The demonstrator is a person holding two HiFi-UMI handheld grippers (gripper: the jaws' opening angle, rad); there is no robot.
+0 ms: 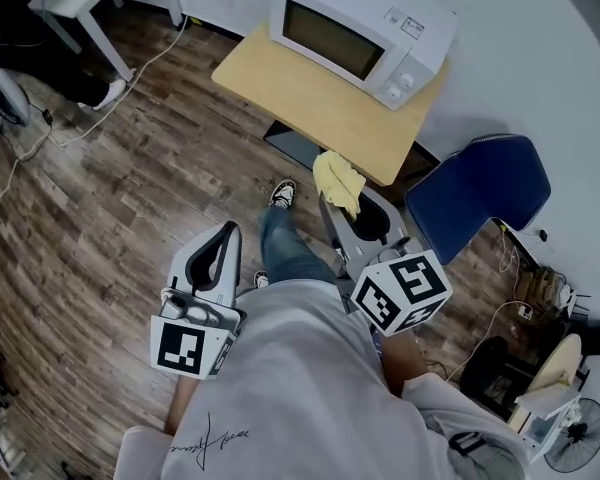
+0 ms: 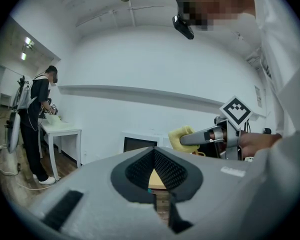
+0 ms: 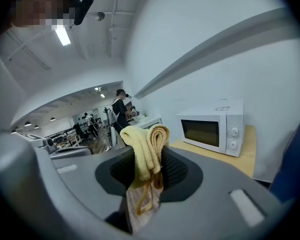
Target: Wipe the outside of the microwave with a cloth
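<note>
1. We stand in a white-walled room with a wood-plank floor (image 1: 130, 168). A light wooden desk (image 1: 320, 113) stands against the wall.
2. The right hand-held gripper (image 3: 149, 159) is clamped on a yellow cloth (image 3: 146, 146). The folded cloth stands up out of the jaws, and a thinner, paler part hangs below them.
3. The left hand-held gripper (image 2: 154, 151) has its jaws together at the tips, with nothing between them. In the head view it is low at our left side, well apart from the desk.
4. Each gripper carries a cube (image 1: 402, 290) with black-and-white square markers; we see no words on them.
5. In the head view the cloth shows in front of the desk's near edge, apart from the white microwave (image 1: 360, 28). The microwave stands at the far end of the desk by the wall, with its door closed and two round knobs (image 3: 234, 137) on its panel.
6. A label (image 1: 412, 26) on top of the microwave is too small for us to read. Neither can we read the script on the back of our light shirt (image 1: 280, 398).
7. A blue chair (image 1: 480, 188) stands right of the desk.
8. Cables (image 1: 40, 138) trail over the floor at the left.
9. Farther off, another person (image 2: 37, 129) stands at a white table (image 2: 65, 131).
10. A fan (image 1: 575, 433) sits at the lower right.
</note>
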